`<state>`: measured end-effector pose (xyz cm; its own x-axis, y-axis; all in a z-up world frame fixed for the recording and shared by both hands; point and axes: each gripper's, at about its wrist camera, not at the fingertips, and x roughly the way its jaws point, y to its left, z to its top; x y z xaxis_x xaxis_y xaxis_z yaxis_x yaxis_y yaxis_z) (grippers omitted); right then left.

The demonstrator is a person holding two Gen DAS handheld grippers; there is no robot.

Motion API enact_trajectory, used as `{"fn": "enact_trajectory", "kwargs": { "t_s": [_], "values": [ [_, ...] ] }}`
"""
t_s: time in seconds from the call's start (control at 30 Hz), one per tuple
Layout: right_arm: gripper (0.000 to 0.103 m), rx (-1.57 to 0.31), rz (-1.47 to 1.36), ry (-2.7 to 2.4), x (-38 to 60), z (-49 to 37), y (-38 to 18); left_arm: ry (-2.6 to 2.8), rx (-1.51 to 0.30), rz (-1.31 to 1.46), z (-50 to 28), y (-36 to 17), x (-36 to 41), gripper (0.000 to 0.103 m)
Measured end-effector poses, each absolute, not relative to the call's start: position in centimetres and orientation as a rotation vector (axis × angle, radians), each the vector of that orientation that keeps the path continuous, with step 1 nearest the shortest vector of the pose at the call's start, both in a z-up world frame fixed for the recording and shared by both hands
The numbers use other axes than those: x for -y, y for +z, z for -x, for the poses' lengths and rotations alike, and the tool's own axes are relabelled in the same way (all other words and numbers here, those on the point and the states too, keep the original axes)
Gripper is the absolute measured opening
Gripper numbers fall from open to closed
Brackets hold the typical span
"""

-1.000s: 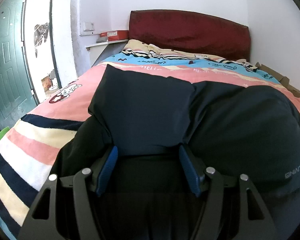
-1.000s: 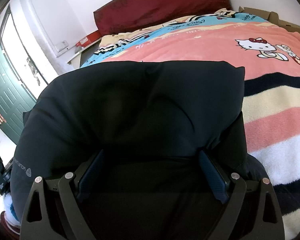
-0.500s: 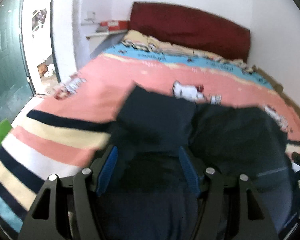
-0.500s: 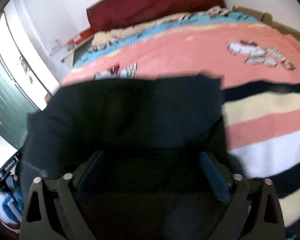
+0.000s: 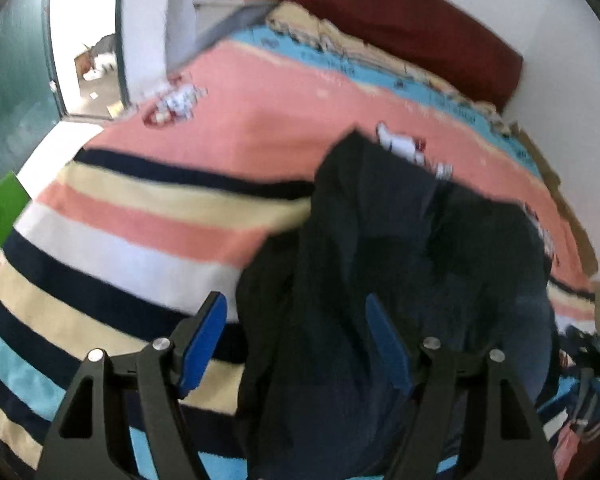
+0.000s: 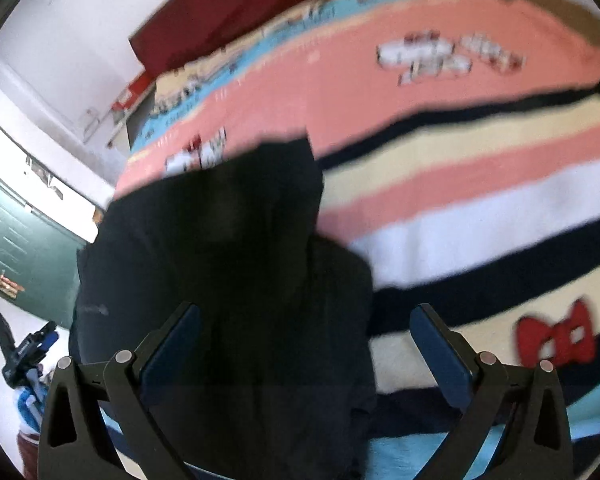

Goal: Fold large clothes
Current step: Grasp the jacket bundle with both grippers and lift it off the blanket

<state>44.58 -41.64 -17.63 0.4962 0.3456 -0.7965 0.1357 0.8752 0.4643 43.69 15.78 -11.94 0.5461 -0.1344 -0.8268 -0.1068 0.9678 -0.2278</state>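
Left gripper (image 5: 296, 344) jaws stood apart, nothing clamped; dark garment (image 5: 400, 264) lay bunched ahead and right of it on striped blanket (image 5: 140, 220). Right gripper (image 6: 306, 346) also spread wide, garment (image 6: 228, 248) ahead-left. A second before, both sat against raised cloth edge; since then cloth dropped lower (frames blurred), more blanket exposed

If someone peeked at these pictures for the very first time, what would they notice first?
Probably the big dark garment heaped on the near part of the bed, hanging between the open left tongs. Next comes the bright striped blanket spread under it, pink with cartoon cats and a red bow by the right tongs. Behind stands a dark red headboard against the white wall.
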Motion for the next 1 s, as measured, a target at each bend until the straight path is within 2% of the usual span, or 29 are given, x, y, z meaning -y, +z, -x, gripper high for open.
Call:
{"fn": "enact_trajectory", "kwargs": {
  "t_s": [0.13,0.37,0.47,0.73,0.9,0.97,1.0],
  "values": [
    [0.102,-1.137,-0.532,0.160,40.5,-46.0,-21.1,-0.040,-1.046,0.278,-43.8,-14.9,-15.9,0.072],
    [0.102,-1.211,-0.636,0.267,39.8,-47.6,-24.6,-0.075,-1.088,0.327,-45.0,-17.8,-17.6,0.097],
    [0.102,-1.215,-0.653,0.319,39.7,-47.8,-25.1,-0.119,-1.095,0.426,-45.6,-19.3,-19.0,0.101],
    [0.103,-1.193,-0.689,0.416,39.5,-47.8,-26.4,-0.458,-1.091,0.745,-46.4,-22.1,-20.1,0.100],
    [0.103,-1.168,-0.714,0.454,39.5,-47.8,-26.7,-0.455,-1.098,0.720,-47.5,-22.5,-18.7,0.100],
    [0.101,-1.148,-0.699,0.442,39.1,-47.6,-27.0,-0.423,-1.082,0.722,-47.6,-22.2,-18.5,0.096],
    [0.097,-1.143,-0.682,0.432,39.0,-47.5,-26.9,-0.426,-1.064,0.710,-47.6,-21.8,-18.1,0.089]
  ]
}}
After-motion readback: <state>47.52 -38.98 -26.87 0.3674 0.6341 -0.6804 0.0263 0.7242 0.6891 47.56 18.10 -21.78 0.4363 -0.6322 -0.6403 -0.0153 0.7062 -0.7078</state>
